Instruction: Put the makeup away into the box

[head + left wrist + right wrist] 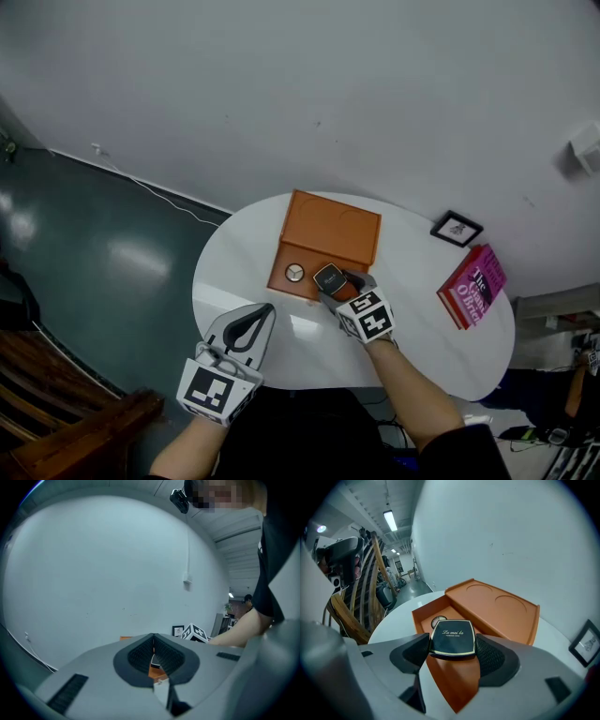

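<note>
Left gripper [268, 308] is sitting nearest, low over the desk's [234, 281] front edge w/ its marker cube toward the person. Its jaws are clenched tip to tip w/ nothing btwn them; only a sliver of orange is showing through the gap btwn the pads.

Right gripper [339, 285] is reaching further in, its jaws grasping a black compact [453, 637] by two opposite sides. The compact is square w/ a gold rim and gold script on the lid, lying flat, lid up. It's hanging over the near end of the box [302, 251]; can't tell if it's touching the bottom.

The box is orange and lying open at the desk's middle: shallow tray toward the person, lid w/ two round recesses folded back toward the wall. A small round case [294, 272] is already resting in the tray, just left of the compact.

Off to the right, a pink book [472, 286] is lying near the desk's edge, w/ a small framed picture [457, 228] just behind it, well apart from the box.
</note>
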Demonstrator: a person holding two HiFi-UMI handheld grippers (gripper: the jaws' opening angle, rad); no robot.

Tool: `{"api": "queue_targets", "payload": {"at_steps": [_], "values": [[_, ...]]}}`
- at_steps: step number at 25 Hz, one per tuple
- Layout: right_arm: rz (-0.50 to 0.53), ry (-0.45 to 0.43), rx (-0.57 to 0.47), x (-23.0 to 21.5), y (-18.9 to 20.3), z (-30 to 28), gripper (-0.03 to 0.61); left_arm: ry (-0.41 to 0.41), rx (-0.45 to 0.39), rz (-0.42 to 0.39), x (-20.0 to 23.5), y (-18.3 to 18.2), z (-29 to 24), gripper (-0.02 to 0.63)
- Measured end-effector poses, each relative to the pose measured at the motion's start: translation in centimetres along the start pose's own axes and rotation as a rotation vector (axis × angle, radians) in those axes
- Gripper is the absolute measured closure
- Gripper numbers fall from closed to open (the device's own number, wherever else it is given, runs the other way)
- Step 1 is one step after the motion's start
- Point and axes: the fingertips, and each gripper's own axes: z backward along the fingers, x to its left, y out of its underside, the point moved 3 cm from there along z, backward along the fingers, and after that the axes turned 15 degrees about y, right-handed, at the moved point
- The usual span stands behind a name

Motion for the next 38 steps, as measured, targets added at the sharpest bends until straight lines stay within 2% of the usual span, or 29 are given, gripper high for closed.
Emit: {"api": "queue_targets", "payload": {"at_steps": [9,15,24,32,38], "values": [[0.077,-0.023,0.181,0.1,1.5,-2.8,0.302,-0.016,0.001,0.025,1.6,-0.3,-0.6,0.601],[0.088,-0.015,0.211,0.0,1.6,-3.1,0.302,-0.031,-0.002,0.041,1.9,0.1,-0.2,0.601],[0.044,-0.016,0.180,-0.3,1.4,-1.9,0.302,-0.017,-0.025,0.028,1.7,-0.5,0.2,0.601],[-0.080,0.019,0.151,-1.6,2.0,0.1,0.302,0.039,-0.037,0.002,0.2,-0.8,1.0,0.601],[-0.172,0.059,0.006,-2.2,0.2,3.7,0.304,0.076,-0.043,0.002,-0.6,-0.7,1.2,0.601]]}}
